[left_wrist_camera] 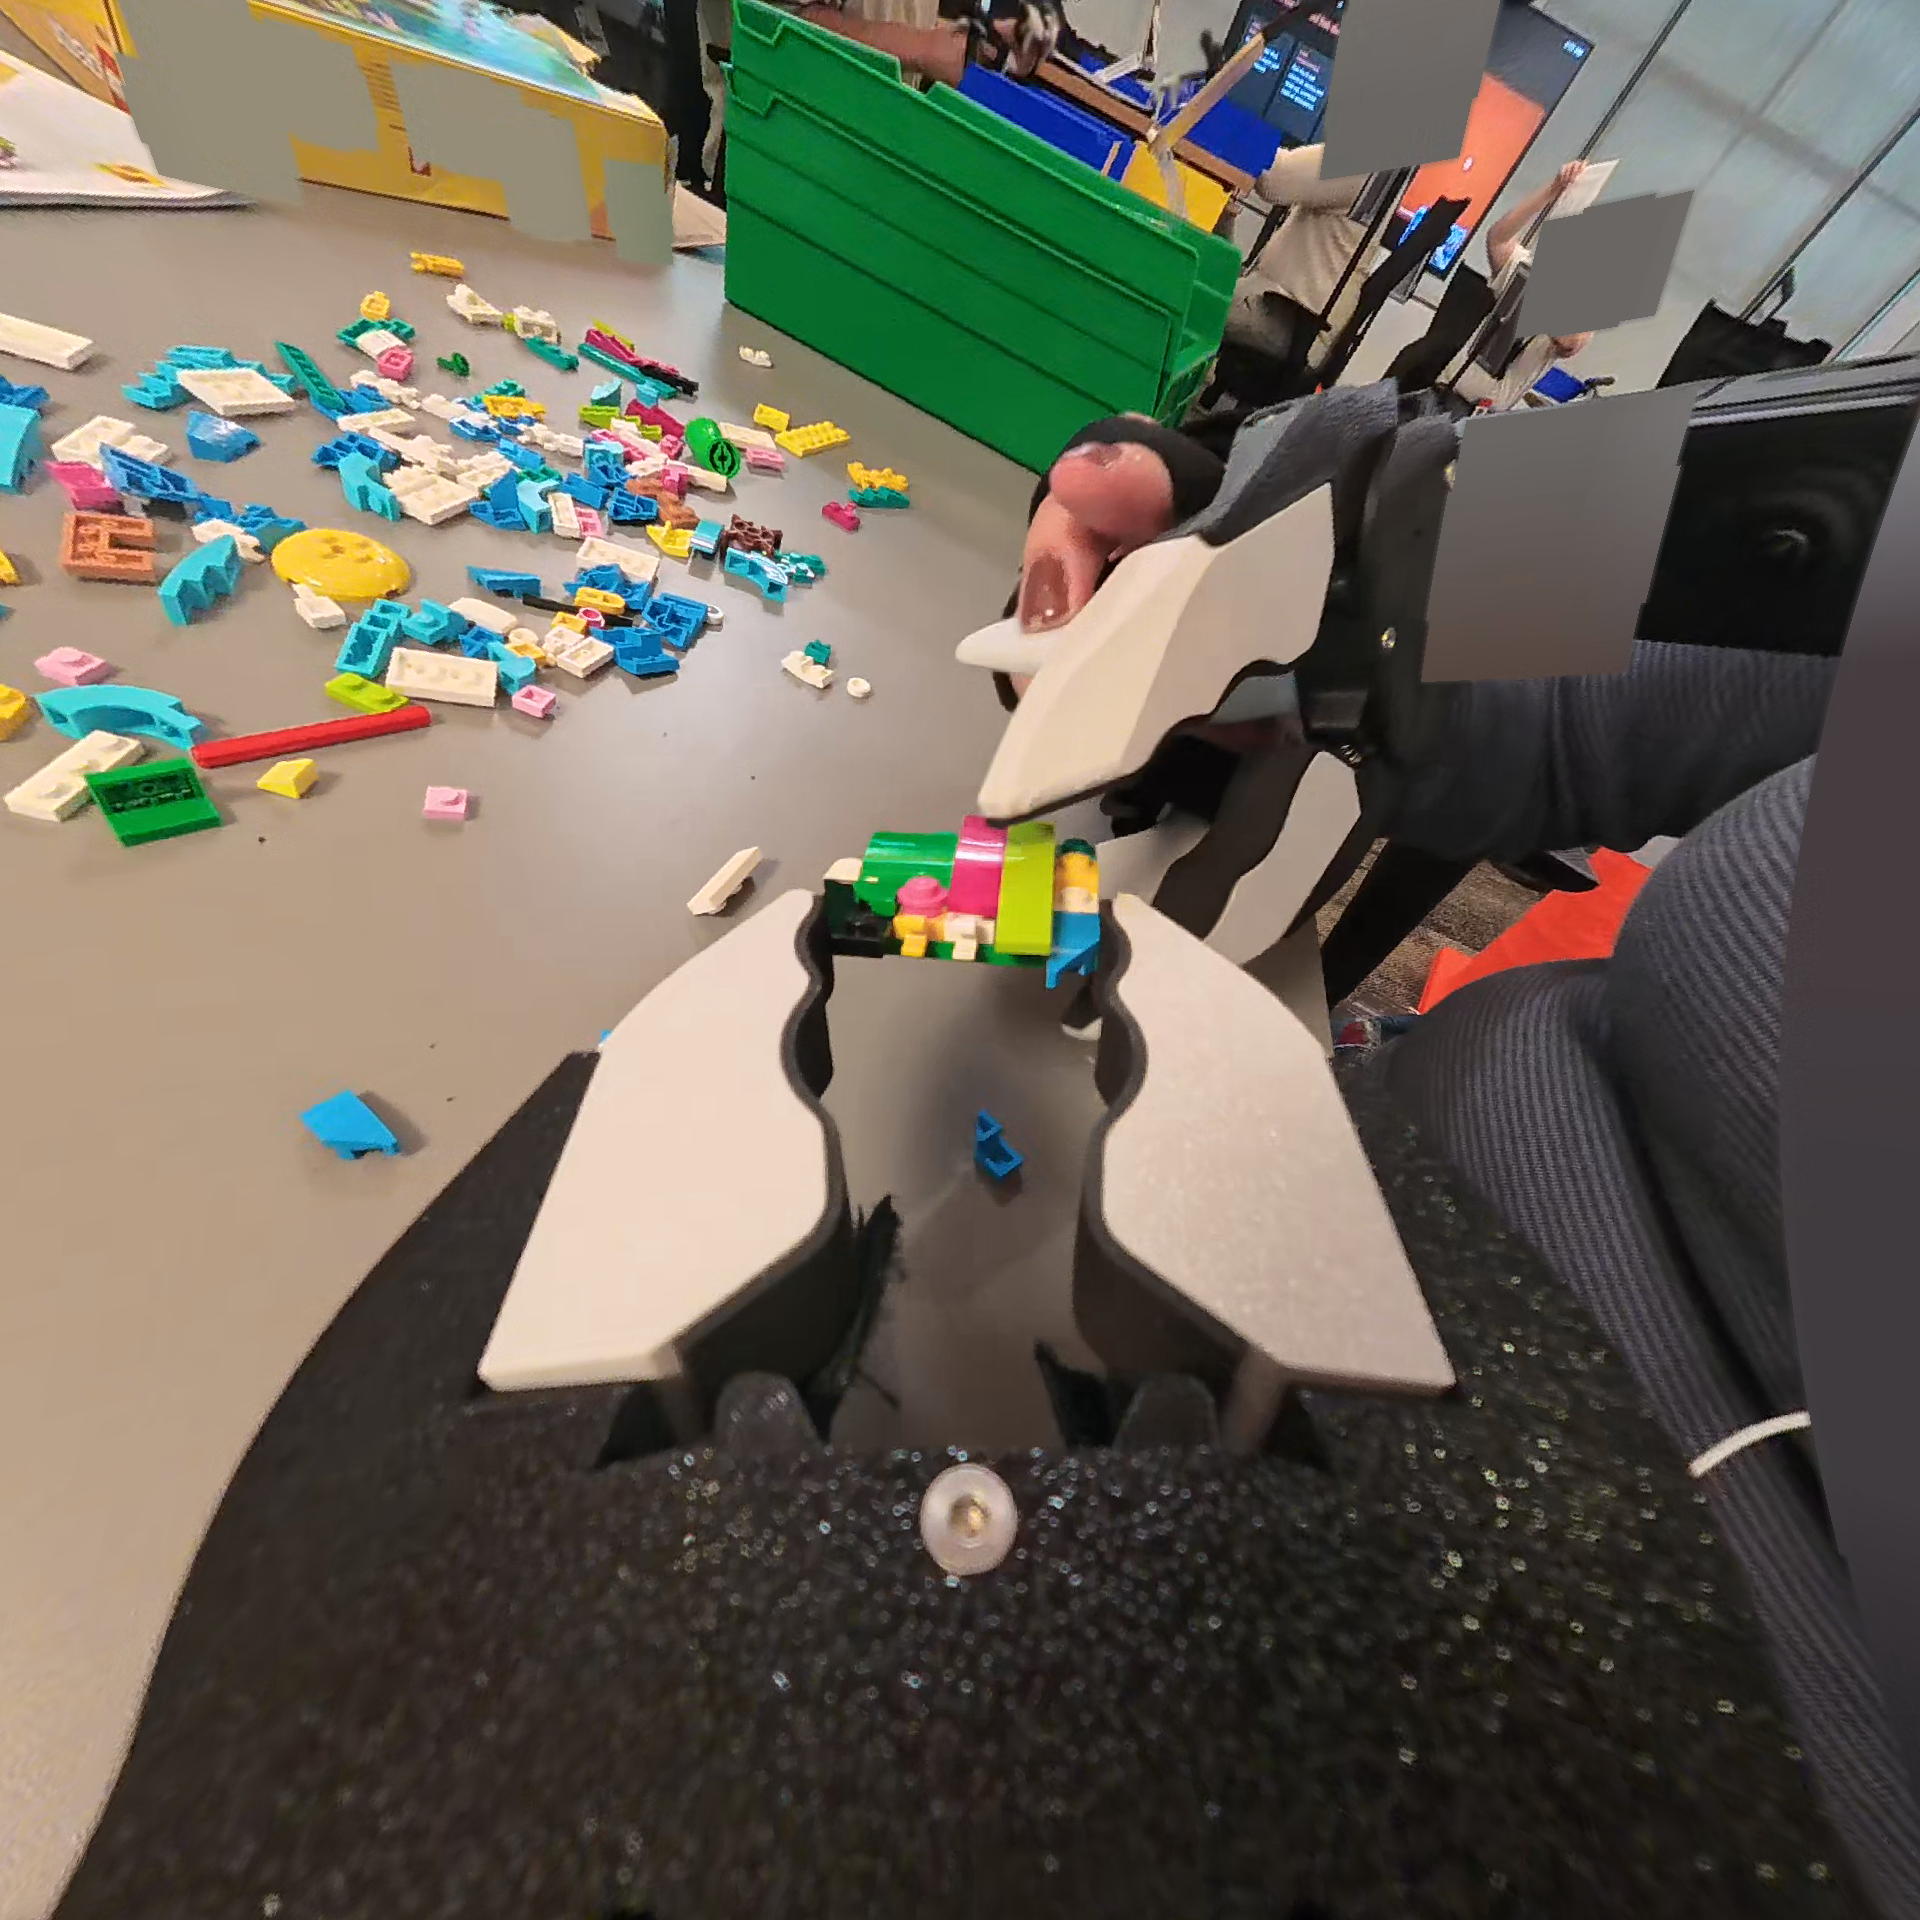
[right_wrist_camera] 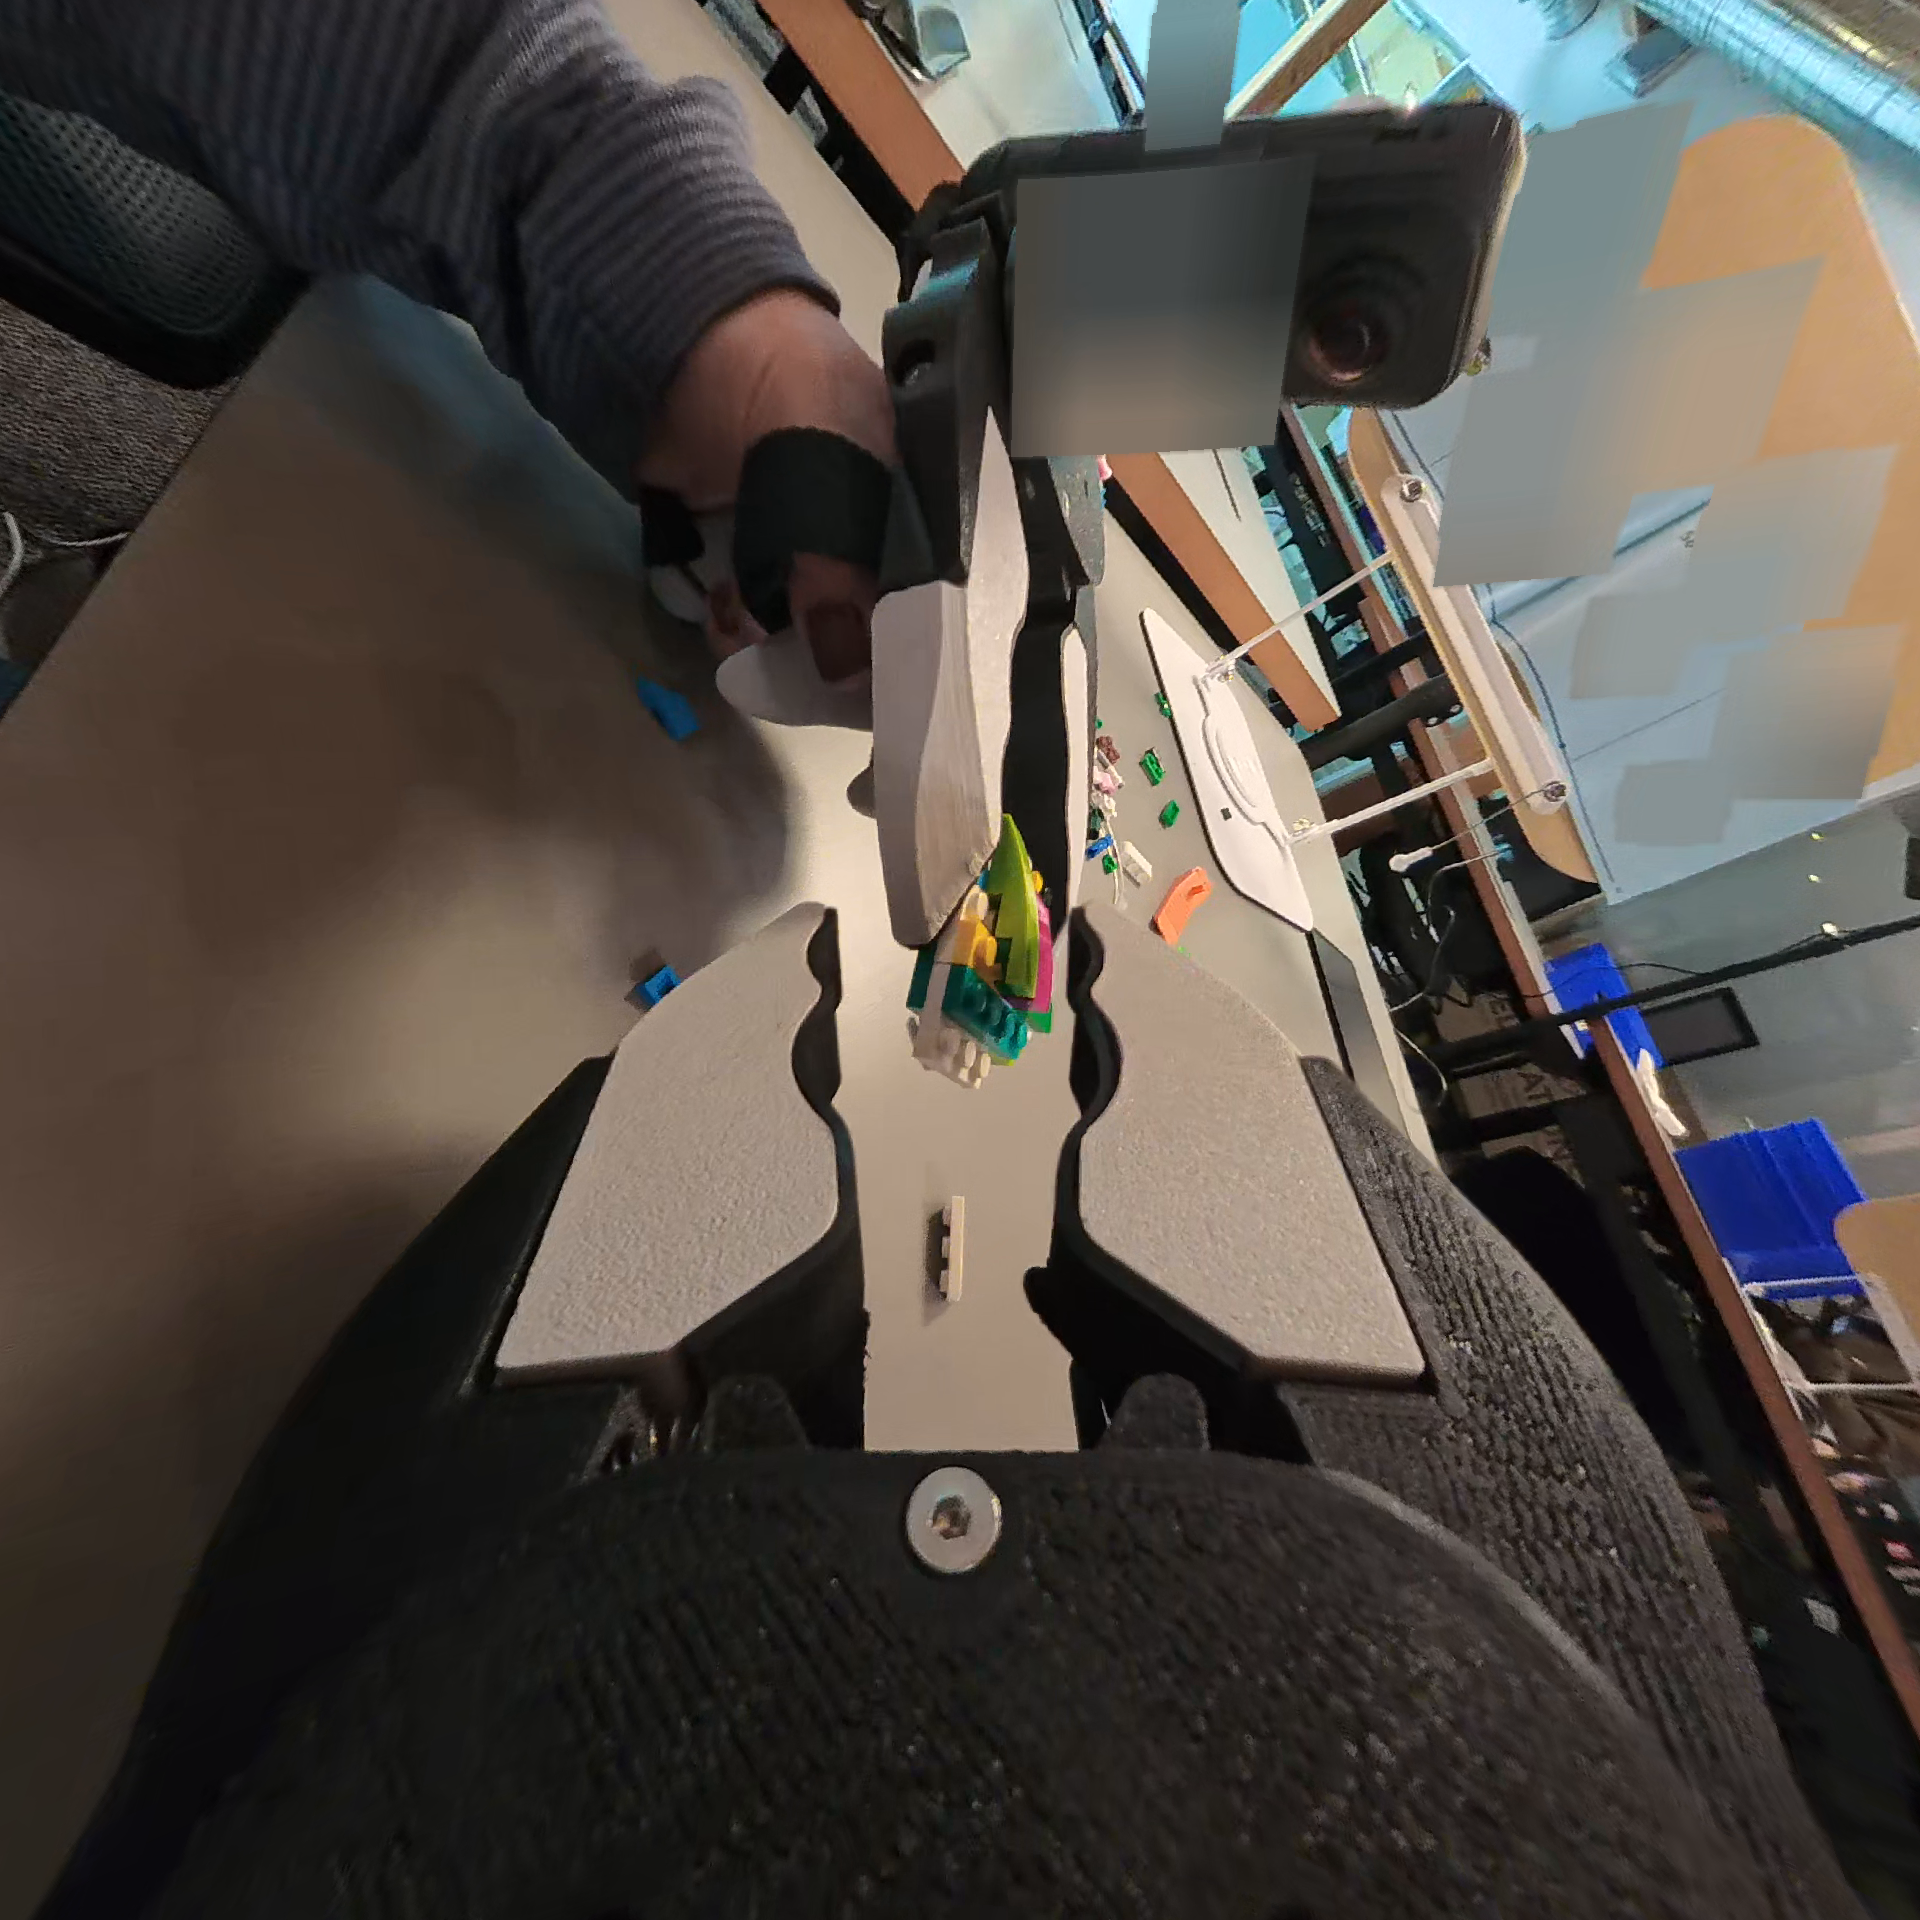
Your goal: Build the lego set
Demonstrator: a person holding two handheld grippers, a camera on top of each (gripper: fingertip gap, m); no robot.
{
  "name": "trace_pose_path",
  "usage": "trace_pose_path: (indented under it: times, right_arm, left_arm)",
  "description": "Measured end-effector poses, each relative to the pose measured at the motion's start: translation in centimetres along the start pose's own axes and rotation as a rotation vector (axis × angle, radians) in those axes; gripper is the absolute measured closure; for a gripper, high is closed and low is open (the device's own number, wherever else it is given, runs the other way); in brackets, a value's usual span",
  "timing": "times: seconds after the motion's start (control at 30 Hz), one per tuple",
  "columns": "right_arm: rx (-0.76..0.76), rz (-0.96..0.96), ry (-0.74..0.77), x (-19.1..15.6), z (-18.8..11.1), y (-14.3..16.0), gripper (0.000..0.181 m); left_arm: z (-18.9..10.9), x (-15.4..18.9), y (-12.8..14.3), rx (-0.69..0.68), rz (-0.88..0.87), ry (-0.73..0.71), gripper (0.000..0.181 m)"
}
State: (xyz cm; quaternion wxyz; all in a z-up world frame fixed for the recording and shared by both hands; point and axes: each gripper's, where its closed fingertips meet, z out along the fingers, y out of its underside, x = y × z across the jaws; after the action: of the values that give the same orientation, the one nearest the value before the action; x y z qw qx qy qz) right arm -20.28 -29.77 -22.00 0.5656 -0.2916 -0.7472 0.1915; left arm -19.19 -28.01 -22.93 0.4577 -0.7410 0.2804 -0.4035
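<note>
A small lego assembly (left_wrist_camera: pixel 966 899) of green, pink, lime, yellow and blue bricks is held just above the grey table (left_wrist_camera: pixel 571 987). My left gripper (left_wrist_camera: pixel 964 925) is shut on it, one fingertip at each end. In the right wrist view the assembly (right_wrist_camera: pixel 987 977) hangs from the left gripper's fingers (right_wrist_camera: pixel 935 769), which come down from above. My right gripper (right_wrist_camera: pixel 951 925) is open, its tips on either side of the assembly. In the left wrist view one of its white fingers (left_wrist_camera: pixel 1101 675) rests its tip on the assembly's top.
A spread of loose bricks (left_wrist_camera: pixel 416 499) covers the table's far left, with a red rod (left_wrist_camera: pixel 312 736). A green bin (left_wrist_camera: pixel 935 281) and a yellow box (left_wrist_camera: pixel 468 114) stand behind. Single pieces lie close by: a white plate (left_wrist_camera: pixel 724 881), a blue brick (left_wrist_camera: pixel 997 1143) and a blue slope (left_wrist_camera: pixel 351 1124). Only a small space, under 4 cm, lies between the two pairs of fingers.
</note>
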Motion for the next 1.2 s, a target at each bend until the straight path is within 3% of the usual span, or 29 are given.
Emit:
trace_pose_path:
  times: [0.77, 1.2]
  right_arm:
    - [0.08, 0.146, -0.05, 0.0, 0.2, -0.6, 0.145]
    - [0.163, 0.18, -0.043, 0.5, -1.0, -1.3, 0.138]
  left_arm:
    - [-0.3, 0.4, -0.3, 0.035, -0.093, 0.072, 0.133]
    - [-0.2, 0.5, -0.3, 0.039, -0.087, 0.069, 0.133]
